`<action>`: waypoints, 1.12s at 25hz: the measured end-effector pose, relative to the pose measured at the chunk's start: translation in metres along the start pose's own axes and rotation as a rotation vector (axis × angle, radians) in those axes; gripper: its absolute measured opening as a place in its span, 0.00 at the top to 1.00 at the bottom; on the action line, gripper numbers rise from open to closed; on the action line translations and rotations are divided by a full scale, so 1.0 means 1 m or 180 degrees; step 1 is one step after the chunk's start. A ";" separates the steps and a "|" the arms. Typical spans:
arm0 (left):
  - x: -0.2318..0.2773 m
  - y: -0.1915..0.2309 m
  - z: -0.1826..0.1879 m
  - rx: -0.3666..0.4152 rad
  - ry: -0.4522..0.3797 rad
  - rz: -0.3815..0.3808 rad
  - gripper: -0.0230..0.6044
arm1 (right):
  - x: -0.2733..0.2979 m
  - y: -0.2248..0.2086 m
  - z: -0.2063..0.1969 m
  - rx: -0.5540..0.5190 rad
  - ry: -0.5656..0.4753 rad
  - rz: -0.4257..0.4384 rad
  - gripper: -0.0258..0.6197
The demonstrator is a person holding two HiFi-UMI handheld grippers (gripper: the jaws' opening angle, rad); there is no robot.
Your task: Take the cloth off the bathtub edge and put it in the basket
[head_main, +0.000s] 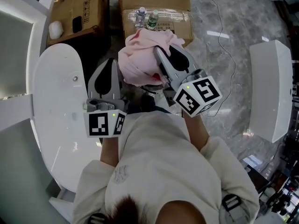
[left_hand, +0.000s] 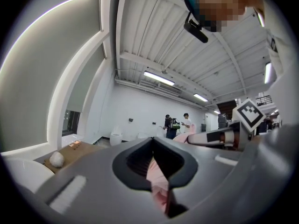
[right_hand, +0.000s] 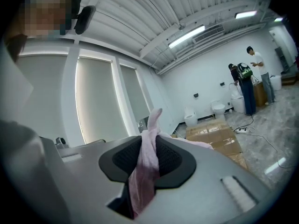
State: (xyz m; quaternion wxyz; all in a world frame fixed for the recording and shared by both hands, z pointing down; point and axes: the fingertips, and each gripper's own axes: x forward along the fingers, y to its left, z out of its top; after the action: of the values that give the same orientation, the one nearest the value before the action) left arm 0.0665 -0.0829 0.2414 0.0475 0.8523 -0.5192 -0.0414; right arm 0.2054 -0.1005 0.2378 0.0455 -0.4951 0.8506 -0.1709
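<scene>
Marble floor (head_main: 233, 17) below bunched pink cloth (head_main: 138, 55), long axis left-right.

One pink cloth (head_main: 138, 55), two claws (head_main: 112, 66) (head_main: 164, 55), two cardboard boxes (head_main: 77, 10) (head_main: 156, 6), two bottles (head_main: 140, 15) (head_main: 153, 18), one white bathtub (head_main: 56, 92).

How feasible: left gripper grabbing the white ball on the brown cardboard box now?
Probably not: the left gripper is shut on the crumpled pink cloth, shared with the right gripper; the white ball lies unobstructed.
</scene>
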 end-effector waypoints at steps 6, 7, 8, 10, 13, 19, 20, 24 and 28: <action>0.012 -0.022 -0.011 0.0001 0.0064 -0.0110 0.89 | -0.020 -0.029 -0.007 0.0049 0.0024 -0.0155 0.83; 0.014 -0.023 -0.012 -0.0001 0.0081 -0.0118 0.89 | -0.022 -0.032 -0.008 0.0065 0.0028 -0.0183 0.83; 0.016 -0.025 -0.012 -0.0005 0.0097 -0.0129 0.89 | -0.025 -0.035 -0.008 0.0084 0.0031 -0.0211 0.83; 0.019 -0.027 -0.013 -0.0010 0.0126 -0.0165 0.89 | -0.029 -0.040 -0.009 0.0122 0.0035 -0.0265 0.83; 0.023 -0.028 -0.013 -0.0002 0.0153 -0.0236 0.89 | -0.033 -0.044 -0.012 0.0158 0.0028 -0.0344 0.83; 0.032 -0.024 -0.004 0.0002 0.0163 -0.0431 0.89 | -0.035 -0.043 -0.007 0.0202 -0.0033 -0.0515 0.83; 0.034 -0.023 -0.002 -0.0001 0.0160 -0.0463 0.89 | -0.035 -0.043 -0.006 0.0204 -0.0044 -0.0540 0.83; 0.037 -0.022 0.002 -0.0013 0.0168 -0.0549 0.89 | -0.036 -0.042 -0.004 0.0206 -0.0061 -0.0619 0.83; 0.037 -0.019 0.003 -0.0028 0.0159 -0.0584 0.89 | -0.037 -0.042 -0.008 0.0213 -0.0051 -0.0683 0.83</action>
State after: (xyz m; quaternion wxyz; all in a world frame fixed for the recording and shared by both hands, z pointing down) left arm 0.1002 -0.1074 0.2356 0.0602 0.8969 -0.4374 -0.0267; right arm 0.2571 -0.0860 0.2559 0.0501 -0.5829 0.7861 -0.1992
